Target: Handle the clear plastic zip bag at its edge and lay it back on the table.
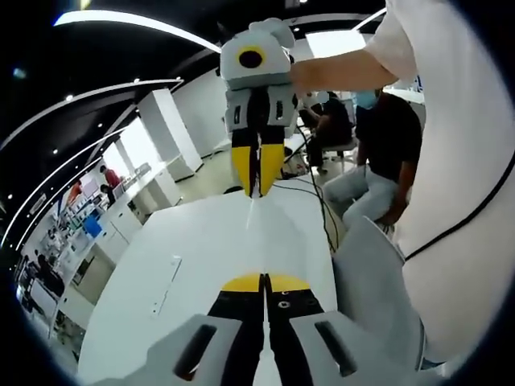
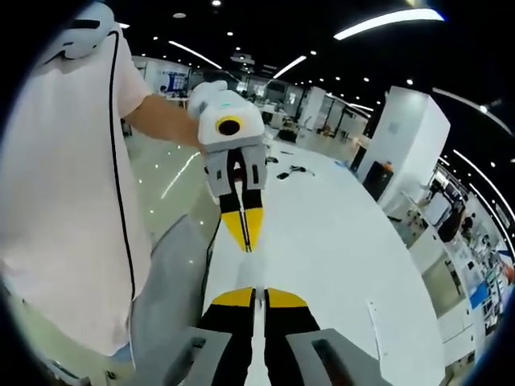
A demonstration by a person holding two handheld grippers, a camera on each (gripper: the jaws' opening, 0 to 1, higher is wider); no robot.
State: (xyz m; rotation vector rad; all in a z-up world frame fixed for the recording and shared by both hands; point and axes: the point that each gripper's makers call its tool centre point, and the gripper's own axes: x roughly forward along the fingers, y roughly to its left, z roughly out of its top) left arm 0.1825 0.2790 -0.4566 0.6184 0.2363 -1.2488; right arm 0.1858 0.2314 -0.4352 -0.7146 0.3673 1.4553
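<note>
Your left gripper [image 1: 263, 283] at 6 o'clock is clenched on the bag [image 1: 253, 241] edge; your right gripper [image 1: 257, 191] at 12 clamps the opposite edge, stretching it edge-on above the table [image 1: 193, 241], probably so it lies flat.

1. Left gripper view: camera rides my left gripper [image 1: 263, 283], looks forward along its 2 jaws and down across the white table [image 1: 201, 241], close above it.
2. It faces my right gripper [image 1: 257, 173] head-on, near, jaw tips pointing back at the lens.
3. Right gripper view: camera rides my right gripper [image 2: 255, 296], looks forward over the same table [image 2: 338, 241] toward my left gripper [image 2: 243, 229], also near.
4. The 2 views face each other from opposite ends.
5. Shared: table top, my torso in a white shirt [image 1: 459, 161] [image 2: 64, 161], hall ceiling lights.
</note>
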